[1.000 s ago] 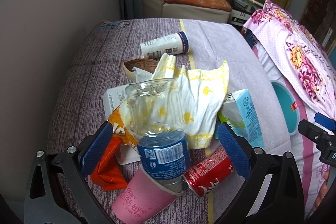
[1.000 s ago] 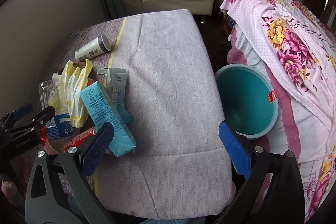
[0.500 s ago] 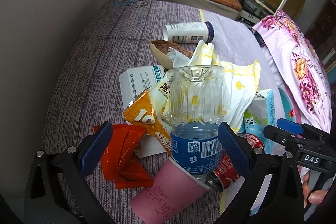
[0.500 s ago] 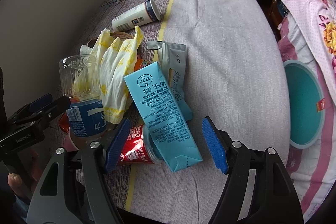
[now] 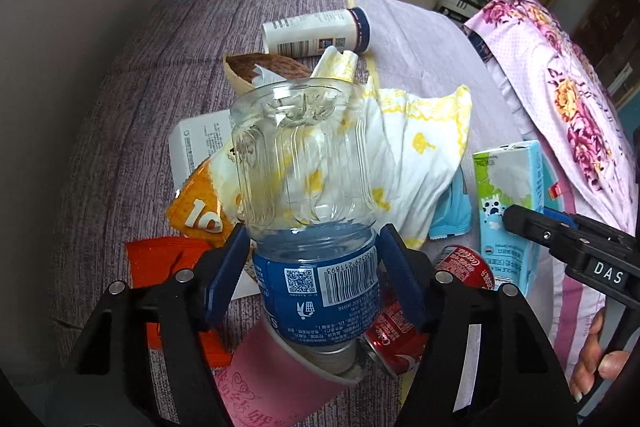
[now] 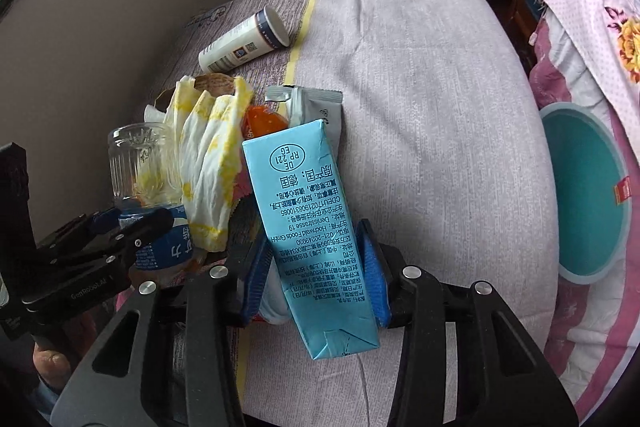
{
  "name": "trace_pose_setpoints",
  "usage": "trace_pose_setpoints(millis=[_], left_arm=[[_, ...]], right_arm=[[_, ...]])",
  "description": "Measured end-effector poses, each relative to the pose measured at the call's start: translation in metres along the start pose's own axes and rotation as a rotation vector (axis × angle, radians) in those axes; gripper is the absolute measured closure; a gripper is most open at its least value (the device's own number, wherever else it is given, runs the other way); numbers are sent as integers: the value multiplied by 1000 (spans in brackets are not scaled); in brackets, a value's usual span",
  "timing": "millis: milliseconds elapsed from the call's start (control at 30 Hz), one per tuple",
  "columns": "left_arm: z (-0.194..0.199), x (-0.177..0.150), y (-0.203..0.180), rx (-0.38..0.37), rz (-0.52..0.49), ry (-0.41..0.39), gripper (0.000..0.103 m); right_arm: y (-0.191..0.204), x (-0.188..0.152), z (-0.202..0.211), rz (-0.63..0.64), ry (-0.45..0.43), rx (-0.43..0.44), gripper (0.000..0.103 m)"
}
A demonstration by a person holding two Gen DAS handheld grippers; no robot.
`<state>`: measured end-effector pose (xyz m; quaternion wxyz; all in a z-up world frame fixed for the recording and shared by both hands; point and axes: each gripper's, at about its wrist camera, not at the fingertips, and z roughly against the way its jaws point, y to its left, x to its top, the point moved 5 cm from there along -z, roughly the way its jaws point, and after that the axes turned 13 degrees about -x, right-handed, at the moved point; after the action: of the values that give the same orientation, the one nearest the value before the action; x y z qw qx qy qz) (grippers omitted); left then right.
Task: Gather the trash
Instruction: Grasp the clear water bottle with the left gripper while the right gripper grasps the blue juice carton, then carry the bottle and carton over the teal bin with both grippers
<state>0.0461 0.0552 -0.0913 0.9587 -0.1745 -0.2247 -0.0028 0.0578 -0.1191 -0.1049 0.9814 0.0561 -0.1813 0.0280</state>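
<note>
Left wrist view — both grippers closing on trash at once.
Left gripper (image 5: 314,273) narrows around the upended water bottle (image 5: 308,203); right gripper (image 6: 316,277) narrows on the blue milk carton (image 6: 308,227) — the teal bin (image 6: 588,195) waits beside the table, probably their destination.

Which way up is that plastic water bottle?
Upside down: the water bottle shows its ridged base on top, its neck sunk into the pink paper cup.
</note>
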Motion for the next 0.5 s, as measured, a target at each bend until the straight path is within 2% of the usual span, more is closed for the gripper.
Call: trace_pose_setpoints(millis=[500], left_arm=[[54,49,-38,-70,-62,-137,36]], right_arm=[[-54,9,24,-152,-70,69,63]])
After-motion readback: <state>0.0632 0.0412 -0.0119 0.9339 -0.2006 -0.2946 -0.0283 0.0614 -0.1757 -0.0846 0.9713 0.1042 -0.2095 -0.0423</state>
